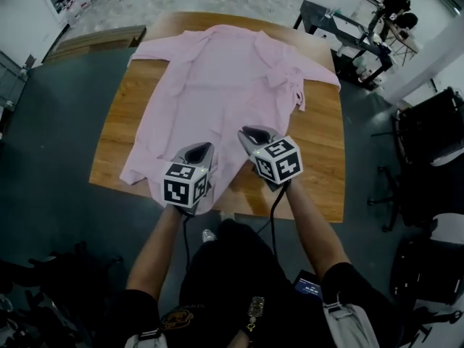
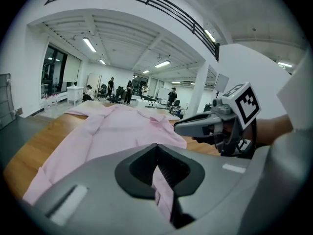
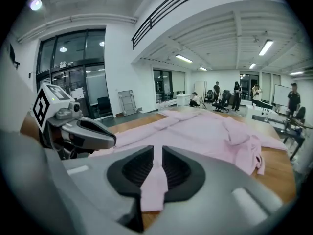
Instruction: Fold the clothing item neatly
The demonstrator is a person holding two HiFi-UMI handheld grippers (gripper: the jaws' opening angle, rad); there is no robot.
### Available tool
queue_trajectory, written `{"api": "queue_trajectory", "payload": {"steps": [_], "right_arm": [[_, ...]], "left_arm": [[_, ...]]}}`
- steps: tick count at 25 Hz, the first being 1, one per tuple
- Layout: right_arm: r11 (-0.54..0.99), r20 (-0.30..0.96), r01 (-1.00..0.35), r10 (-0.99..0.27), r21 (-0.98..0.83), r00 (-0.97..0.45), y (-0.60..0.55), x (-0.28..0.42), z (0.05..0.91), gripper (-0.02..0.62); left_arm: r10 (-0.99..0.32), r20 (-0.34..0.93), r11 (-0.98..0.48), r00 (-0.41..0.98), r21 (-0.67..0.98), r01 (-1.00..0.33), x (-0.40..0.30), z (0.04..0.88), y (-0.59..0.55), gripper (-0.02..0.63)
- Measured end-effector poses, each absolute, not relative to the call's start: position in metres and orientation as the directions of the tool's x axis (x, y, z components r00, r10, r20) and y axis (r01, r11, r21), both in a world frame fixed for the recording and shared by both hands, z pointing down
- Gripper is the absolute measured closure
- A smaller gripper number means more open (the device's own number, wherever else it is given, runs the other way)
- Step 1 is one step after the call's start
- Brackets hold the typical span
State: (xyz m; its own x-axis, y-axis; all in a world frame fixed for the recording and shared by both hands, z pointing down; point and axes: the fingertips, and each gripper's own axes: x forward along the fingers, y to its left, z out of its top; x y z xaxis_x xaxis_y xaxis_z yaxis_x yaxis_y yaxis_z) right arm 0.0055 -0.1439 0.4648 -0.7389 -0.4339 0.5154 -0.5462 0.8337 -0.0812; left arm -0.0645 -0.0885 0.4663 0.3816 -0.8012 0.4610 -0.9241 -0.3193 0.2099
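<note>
A pink shirt (image 1: 225, 85) lies spread flat on the wooden table (image 1: 119, 122), its collar toward the far end and its hem at the near edge. My left gripper (image 1: 203, 151) is at the hem, shut on a strip of the pink cloth (image 2: 164, 190) that runs down between its jaws (image 2: 156, 148). My right gripper (image 1: 250, 133) is just to its right, over the hem. Its jaws (image 3: 157, 153) stand a narrow gap apart, with a fold of the shirt (image 3: 155, 182) lying loosely between them. Each gripper shows in the other's view: the right (image 2: 195, 126) and the left (image 3: 93, 131).
The table's near edge (image 1: 217, 205) is right below the grippers. Dark floor surrounds the table. A desk (image 1: 341, 27) and black chairs (image 1: 428, 129) stand at the right. People (image 1: 395, 2) are far off at the back right.
</note>
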Motion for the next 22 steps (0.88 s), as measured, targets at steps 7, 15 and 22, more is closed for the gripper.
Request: {"api": "queue_trajectory", "payload": {"steps": [7,15,22], "right_arm": [[0.885,0.629,-0.463,-0.331,-0.052,-0.703,-0.197,-0.027,0.523,0.541],[0.913,0.750,-0.399,-0.205,-0.085,-0.629,-0.214,-0.045,0.585,0.499],[0.920,0.766,-0.385,-0.194,-0.075,-0.613,-0.213,-0.032,0.586,0.575]], "left_arm": [[-0.782,0.513,-0.277,0.354,0.223,-0.935,-0.070,0.488,-0.132,0.600],[-0.764,0.570,-0.183,0.303,0.258,-0.948,-0.083,0.519,-0.162,0.600],[-0.745,0.592,-0.173,0.307,0.273,-0.946,-0.087,0.532,-0.166,0.600]]}}
